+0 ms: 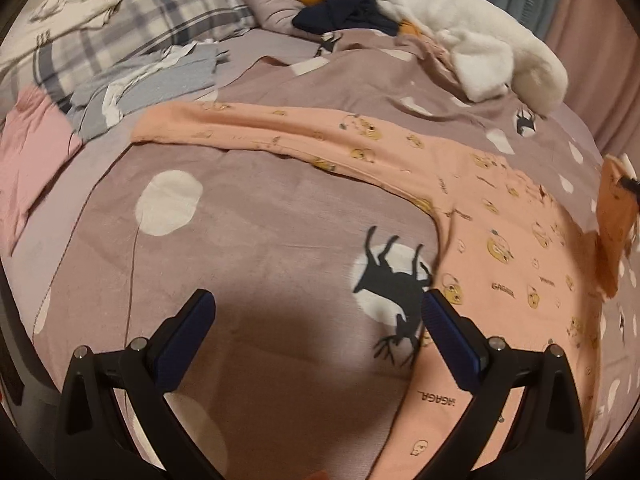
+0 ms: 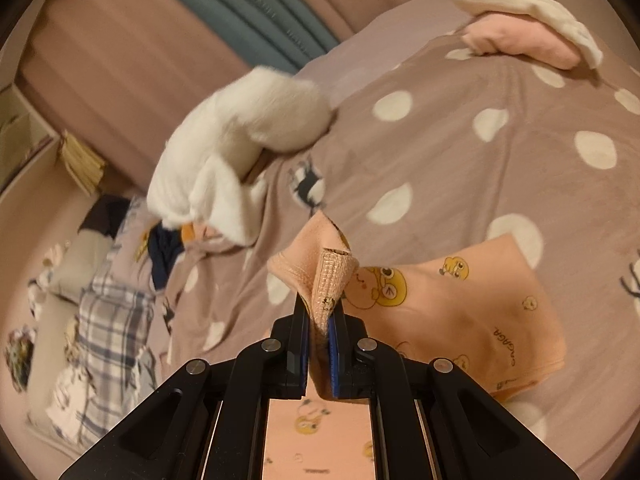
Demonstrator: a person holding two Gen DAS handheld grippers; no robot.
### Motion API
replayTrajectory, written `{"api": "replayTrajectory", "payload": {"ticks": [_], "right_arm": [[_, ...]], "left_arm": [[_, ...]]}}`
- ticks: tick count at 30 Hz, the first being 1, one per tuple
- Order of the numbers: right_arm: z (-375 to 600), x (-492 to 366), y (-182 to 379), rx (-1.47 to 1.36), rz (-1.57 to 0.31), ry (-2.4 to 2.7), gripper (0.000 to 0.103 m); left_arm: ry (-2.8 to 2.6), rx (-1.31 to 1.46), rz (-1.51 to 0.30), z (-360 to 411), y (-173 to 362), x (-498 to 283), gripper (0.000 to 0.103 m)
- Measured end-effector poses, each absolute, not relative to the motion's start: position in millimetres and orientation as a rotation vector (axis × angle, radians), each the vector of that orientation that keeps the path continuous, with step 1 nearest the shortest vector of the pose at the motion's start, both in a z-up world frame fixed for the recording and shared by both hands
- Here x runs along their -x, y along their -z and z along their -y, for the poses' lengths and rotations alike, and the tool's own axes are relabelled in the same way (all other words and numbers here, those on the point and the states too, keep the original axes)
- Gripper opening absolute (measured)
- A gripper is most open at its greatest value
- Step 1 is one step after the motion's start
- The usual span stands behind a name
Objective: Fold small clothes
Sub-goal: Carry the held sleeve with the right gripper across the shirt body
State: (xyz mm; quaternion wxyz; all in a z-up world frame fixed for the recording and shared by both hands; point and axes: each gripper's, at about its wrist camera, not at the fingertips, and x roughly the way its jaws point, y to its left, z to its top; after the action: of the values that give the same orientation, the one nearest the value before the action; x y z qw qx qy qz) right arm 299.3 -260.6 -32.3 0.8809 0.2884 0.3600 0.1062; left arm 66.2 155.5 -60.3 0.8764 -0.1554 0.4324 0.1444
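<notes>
- Right gripper [image 2: 319, 312] was clamped tight on a ribbed cuff of the peach garment [image 2: 460, 300], lifted off the bedspread [image 2: 440, 140].
- Left gripper [image 1: 318, 312] gaped wide, empty, beside the garment's edge.
- Mid-fold, I reckoned; next, lay that cuff across.

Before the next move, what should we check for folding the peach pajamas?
1. Right gripper shut on the pajamas: ok, fabric pinched between the pads.
2. Left gripper free to grab: ok, open and empty above the bedspread.
3. Pajamas spread flat: not ok, one long part stretches away and the held corner is bunched.
4. Room for the fold: ok, bare bedspread beside the pajamas.
5. Plush toy clear of the pajamas: ok, it lies apart.
6. Which part the right gripper holds: cannot tell.
</notes>
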Motion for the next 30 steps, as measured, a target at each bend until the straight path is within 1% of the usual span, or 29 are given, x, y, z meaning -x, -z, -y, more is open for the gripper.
{"api": "replayTrajectory", "payload": {"ticks": [5,9,14,21,22,24,26,28,29,30], "right_arm": [[213.1,-306.4,55.4,-0.592,-0.820,-0.281,0.007],[166.6,-309.9,67.2,-0.521,-0.877,-0.322,0.007],[119.5,-309.8,73.8,-0.422,-0.906,-0.356,0.007],[83.1,-311.9,100.5,-0.291,-1.005,-0.356,0.009],[79.4,-311.5,102.5,-0.276,-1.022,-0.360,0.011],[71.7,-309.5,104.0,-0.264,-1.063,-0.409,0.025],[63.7,-304.0,98.1,-0.256,-1.060,-0.497,0.029],[53.7,-295.7,85.8,-0.219,-1.031,-0.555,0.041],[49.7,-293.0,80.6,-0.200,-1.018,-0.568,0.054],[45.7,-288.6,73.1,-0.179,-0.995,-0.582,0.063]], "left_arm": [[-0.268,0.336,-0.915,-157.4,61.3,-63.6,0.103],[-0.289,0.328,-0.923,-162.5,62.0,-60.6,0.103],[-0.295,0.343,-0.913,-167.4,59.9,-59.5,0.103],[-0.285,0.327,-0.952,-165.0,66.5,-63.3,0.103],[-0.287,0.324,-0.952,-165.2,66.6,-63.2,0.103],[-0.298,0.325,-0.950,-166.7,66.3,-62.7,0.103],[-0.305,0.330,-0.949,-168.3,66.1,-62.5,0.103],[-0.306,0.336,-0.949,-168.6,66.1,-62.3,0.103],[-0.304,0.338,-0.950,-168.3,66.2,-62.3,0.103],[-0.303,0.338,-0.953,-167.9,66.5,-62.4,0.103]]}}
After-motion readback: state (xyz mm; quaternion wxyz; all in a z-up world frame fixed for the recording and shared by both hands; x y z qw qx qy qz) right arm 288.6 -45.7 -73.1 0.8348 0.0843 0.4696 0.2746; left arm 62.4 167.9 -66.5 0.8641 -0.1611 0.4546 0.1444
